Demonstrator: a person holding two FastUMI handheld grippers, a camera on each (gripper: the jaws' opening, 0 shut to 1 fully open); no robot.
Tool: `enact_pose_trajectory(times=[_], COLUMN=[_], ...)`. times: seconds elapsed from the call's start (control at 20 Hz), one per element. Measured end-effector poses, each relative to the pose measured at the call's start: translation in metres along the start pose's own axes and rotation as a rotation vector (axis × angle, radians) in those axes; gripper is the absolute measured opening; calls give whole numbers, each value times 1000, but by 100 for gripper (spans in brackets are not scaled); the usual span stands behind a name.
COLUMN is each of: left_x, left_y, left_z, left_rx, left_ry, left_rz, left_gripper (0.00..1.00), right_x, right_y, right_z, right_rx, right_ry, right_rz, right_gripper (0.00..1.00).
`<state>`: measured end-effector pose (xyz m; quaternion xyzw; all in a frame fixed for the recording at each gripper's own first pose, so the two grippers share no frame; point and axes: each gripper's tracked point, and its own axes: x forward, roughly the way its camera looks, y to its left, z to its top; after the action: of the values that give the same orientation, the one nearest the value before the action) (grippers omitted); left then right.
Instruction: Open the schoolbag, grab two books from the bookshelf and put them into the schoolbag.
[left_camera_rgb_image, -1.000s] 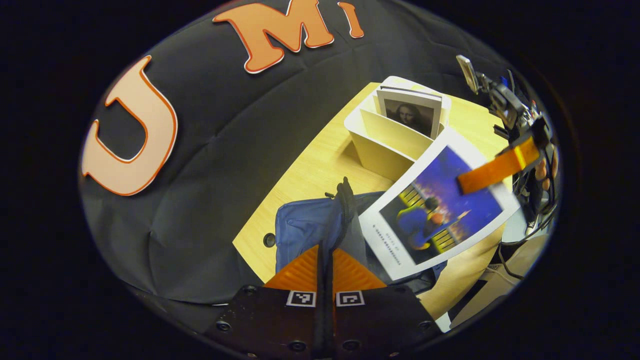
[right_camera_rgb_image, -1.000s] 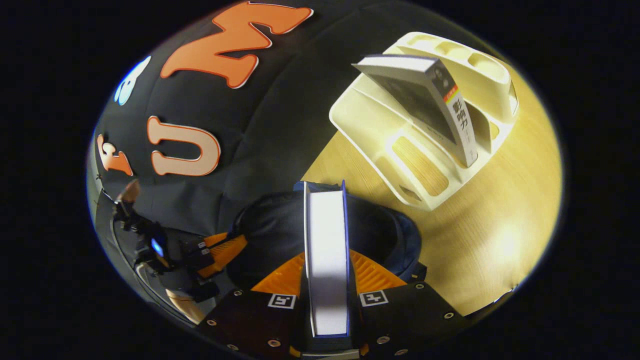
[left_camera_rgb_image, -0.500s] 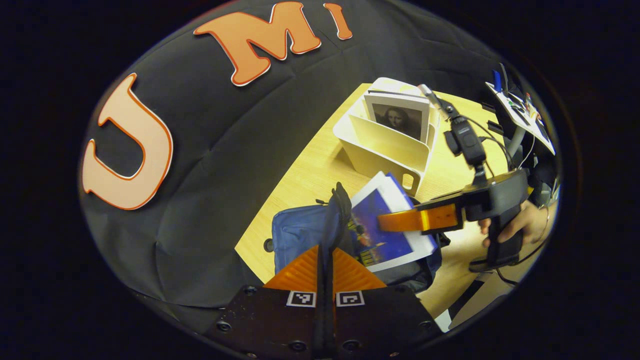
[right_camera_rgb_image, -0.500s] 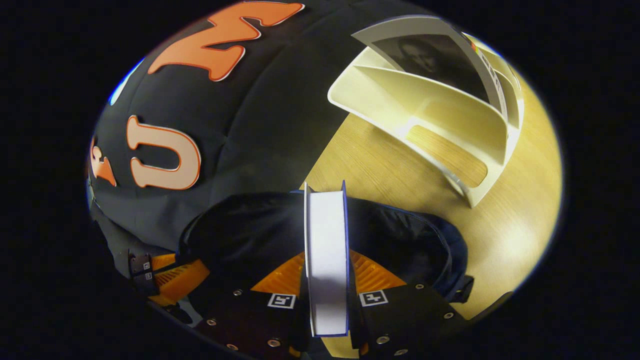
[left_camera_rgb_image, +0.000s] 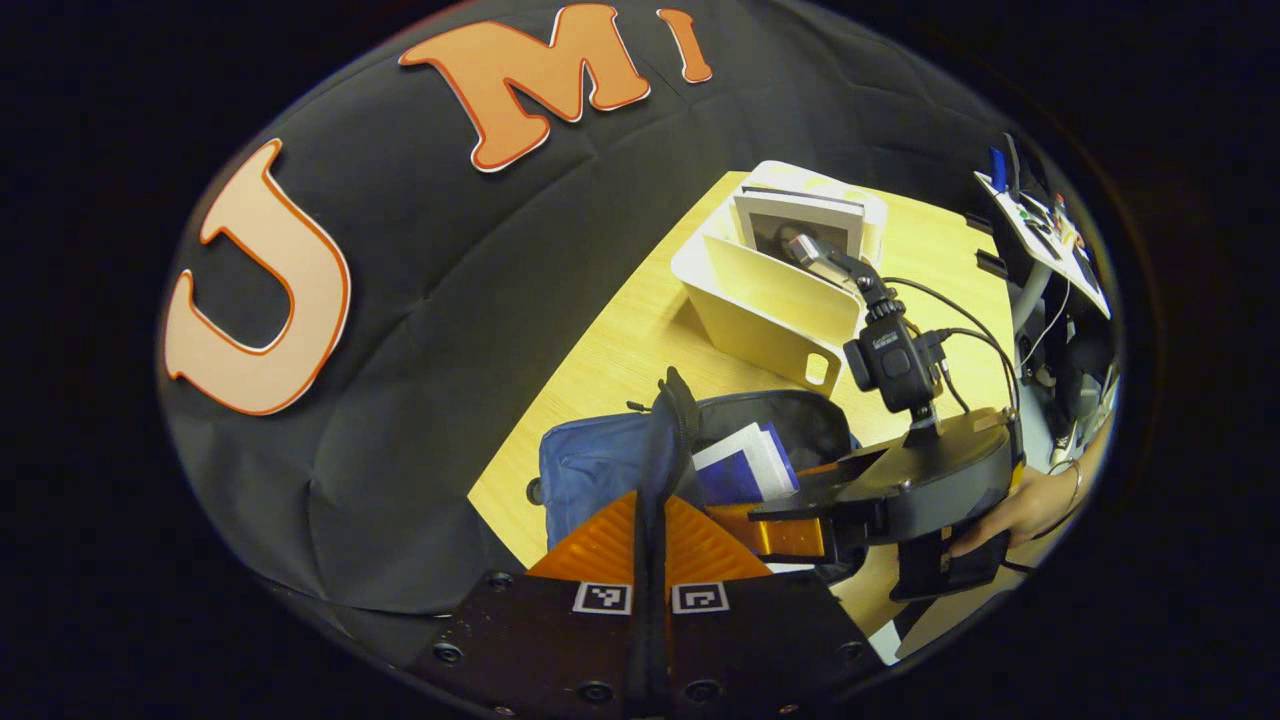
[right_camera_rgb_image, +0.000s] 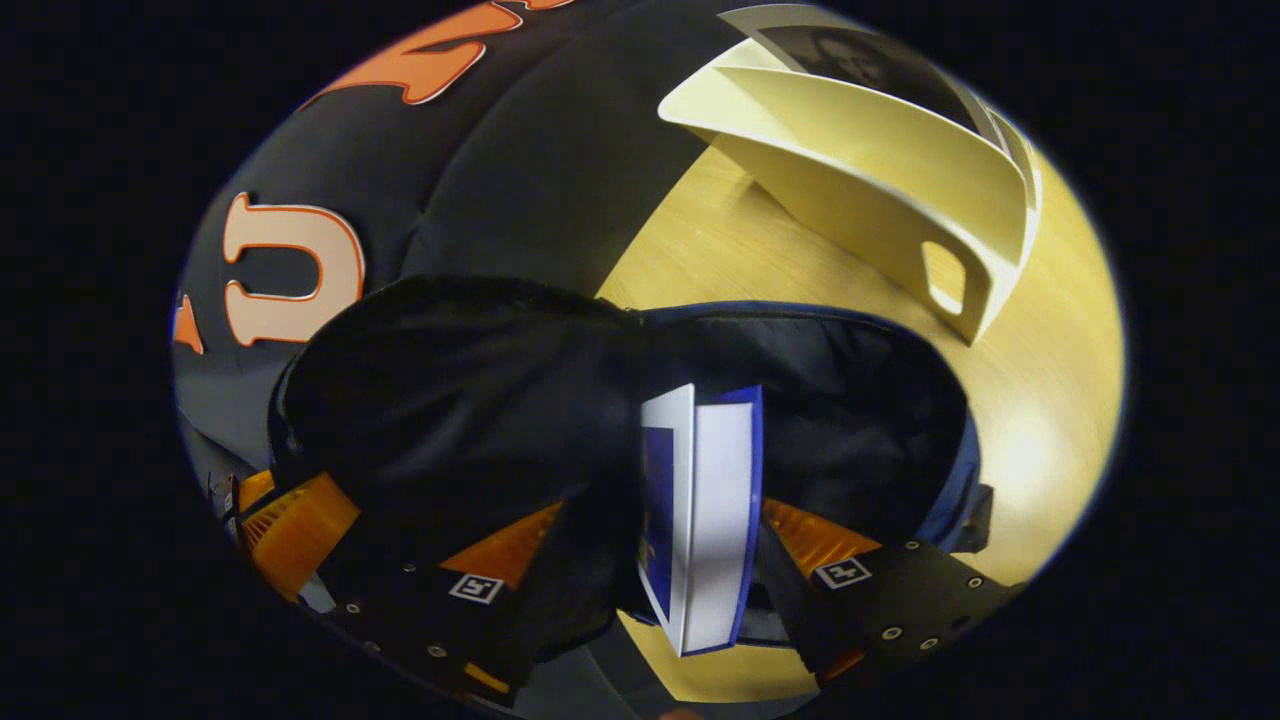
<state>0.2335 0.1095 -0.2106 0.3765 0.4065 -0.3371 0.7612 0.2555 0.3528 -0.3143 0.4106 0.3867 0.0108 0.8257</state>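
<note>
The blue schoolbag (left_camera_rgb_image: 590, 470) lies on the wooden table with its mouth (right_camera_rgb_image: 850, 400) held wide. My left gripper (left_camera_rgb_image: 652, 500) is shut on the bag's dark rim (left_camera_rgb_image: 672, 420) and lifts it. A blue-and-white book (right_camera_rgb_image: 705, 520) stands inside the bag, and its top corner (left_camera_rgb_image: 745, 465) sticks out. My right gripper (right_camera_rgb_image: 662, 508) is down in the mouth and open, one finger on each side of the book. It also shows from the side (left_camera_rgb_image: 785, 530), with a hand (left_camera_rgb_image: 1020, 505) on its grip. A second book with a portrait cover (left_camera_rgb_image: 800, 215) stands in the cream bookshelf (left_camera_rgb_image: 770, 300).
The bookshelf (right_camera_rgb_image: 880, 190) stands just beyond the bag on the table (right_camera_rgb_image: 1040, 420). The booth's black cloth wall runs along the table's left edge. Cables and a small board (left_camera_rgb_image: 1040, 215) hang at the far right. The left gripper's finger (right_camera_rgb_image: 290, 520) shows beside the bag's flap.
The right gripper has carried the blue book down into the bag and spread its fingers off it. The left gripper has kept its hold on the rim.
</note>
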Motion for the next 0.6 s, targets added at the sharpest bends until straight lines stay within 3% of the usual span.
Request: enact_pose_trajectory(times=[0.2, 0.6], left_x=[0, 1], left_y=[-3, -12], left_z=[1, -1], left_rx=[4, 18], left_ry=[-4, -9], left_rz=[10, 10], left_gripper=[1, 1], right_x=[-21, -83], right_y=[-34, -87], right_z=[17, 89], right_rx=[-32, 117], right_ry=[-23, -169], right_rz=[-60, -63], right_gripper=[97, 97])
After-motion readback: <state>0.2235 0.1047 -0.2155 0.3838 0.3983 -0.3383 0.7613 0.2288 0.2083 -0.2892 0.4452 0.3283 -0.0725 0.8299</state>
